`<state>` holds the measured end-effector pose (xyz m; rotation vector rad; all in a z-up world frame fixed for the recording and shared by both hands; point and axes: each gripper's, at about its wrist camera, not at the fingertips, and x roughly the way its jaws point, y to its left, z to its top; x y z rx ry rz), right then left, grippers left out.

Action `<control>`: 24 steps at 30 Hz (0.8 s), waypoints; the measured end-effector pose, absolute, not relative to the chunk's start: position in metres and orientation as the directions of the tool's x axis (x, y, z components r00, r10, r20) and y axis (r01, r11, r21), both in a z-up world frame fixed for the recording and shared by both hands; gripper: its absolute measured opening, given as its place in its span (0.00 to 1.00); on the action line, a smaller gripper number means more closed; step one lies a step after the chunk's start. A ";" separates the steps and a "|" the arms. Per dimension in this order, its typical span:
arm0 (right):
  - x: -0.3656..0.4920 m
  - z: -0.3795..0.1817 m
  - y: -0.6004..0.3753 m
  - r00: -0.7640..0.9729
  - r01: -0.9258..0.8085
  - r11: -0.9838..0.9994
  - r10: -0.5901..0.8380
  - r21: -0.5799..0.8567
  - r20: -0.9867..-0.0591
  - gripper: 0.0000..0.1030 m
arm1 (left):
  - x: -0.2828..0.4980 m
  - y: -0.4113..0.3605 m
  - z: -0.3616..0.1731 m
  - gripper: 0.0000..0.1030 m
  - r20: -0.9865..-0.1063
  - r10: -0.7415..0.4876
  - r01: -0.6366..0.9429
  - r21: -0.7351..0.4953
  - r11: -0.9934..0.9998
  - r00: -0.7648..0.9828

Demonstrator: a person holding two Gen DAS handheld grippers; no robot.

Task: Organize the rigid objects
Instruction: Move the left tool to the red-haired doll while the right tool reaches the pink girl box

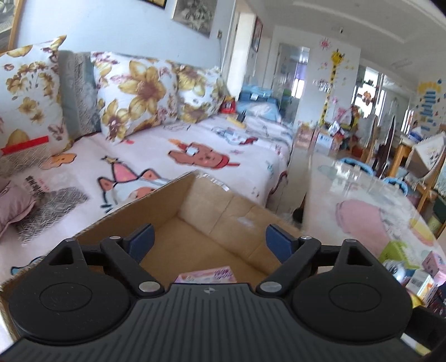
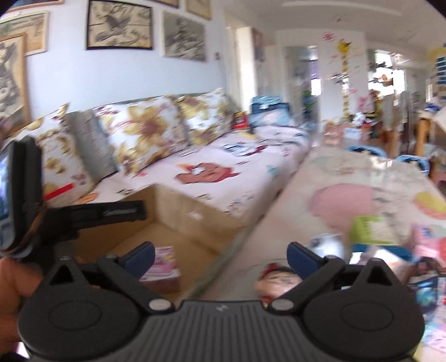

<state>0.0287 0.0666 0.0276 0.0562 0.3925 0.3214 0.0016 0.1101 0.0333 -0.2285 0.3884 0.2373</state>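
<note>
1. In the left wrist view the left gripper (image 1: 209,241) fills the bottom of the frame, its two blue-padded fingers (image 1: 142,241) spread wide with nothing between them; it hangs above the open cardboard box (image 1: 178,200) in the lower centre.
2. A pink box (image 1: 207,275) lies on the floor of the cardboard box, low in the frame just above the gripper's body; only its top strip shows, the rest being hidden behind the gripper.
3. In the right wrist view the right gripper (image 2: 221,257) also stands wide open, clasping nothing; its left finger sits over the cardboard box (image 2: 178,220) and its right finger over the table (image 2: 278,220); the picture is blurred.
4. The pink box (image 2: 163,266) shows there too, lying flat in the cardboard box at lower left of centre, just right of the left finger and apart from it.
5. At the far left edge of that view a hand (image 2: 11,286) grips a black device with a screen (image 2: 16,192) mounted upright.
6. On the table, at the right of both views, lie small colourful packages (image 1: 423,281), too blurred to tell apart; a lime-green one (image 2: 373,231) lies at the right of the right wrist view.
7. A sofa (image 1: 195,156) under a cartoon-print cover fills the middle left, with flowered cushions (image 1: 136,94) along its back; framed pictures (image 2: 120,26) hang on the wall above.
</note>
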 end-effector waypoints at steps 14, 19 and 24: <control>0.013 0.004 0.031 0.888 -0.247 0.968 0.242 0.040 -0.390 0.99 | 0.013 0.103 0.037 1.00 -0.346 0.157 -0.214 -0.133 0.968 0.925; 0.013 0.004 0.026 0.897 -0.223 0.974 0.217 0.031 -0.386 0.99 | 0.014 0.098 0.036 1.00 -0.341 0.145 -0.190 -0.102 0.977 0.929; 0.012 0.000 0.015 0.898 -0.196 0.980 0.193 0.032 -0.395 0.99 | 0.018 0.090 0.032 1.00 -0.362 0.102 -0.134 -0.063 0.989 0.927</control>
